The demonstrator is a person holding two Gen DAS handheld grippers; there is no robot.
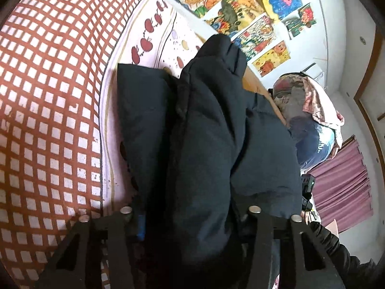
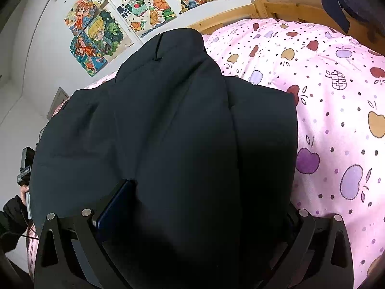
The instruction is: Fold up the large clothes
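Note:
A bulky dark navy padded jacket [image 1: 204, 125] lies bunched on the bed and fills the middle of both views. In the left wrist view my left gripper [image 1: 190, 219] has a thick fold of the jacket between its fingers, and the blue pad [image 1: 140, 226] lies against the cloth. In the right wrist view the jacket [image 2: 180, 132] rises in a tall mound, and my right gripper [image 2: 202, 207] is closed on its near edge with the blue pad [image 2: 113, 207] pressed into the fabric. The fingertips of both grippers are buried in the cloth.
A red-and-white checked blanket [image 1: 48, 96] lies left of the jacket, over a pink apple-print quilt [image 2: 336, 125]. Behind stand a wooden bed frame [image 2: 276, 7] and a wall of drawings [image 2: 134, 12]. A heap of clothes [image 1: 310, 106] and a purple curtain [image 1: 344, 187] are at the right.

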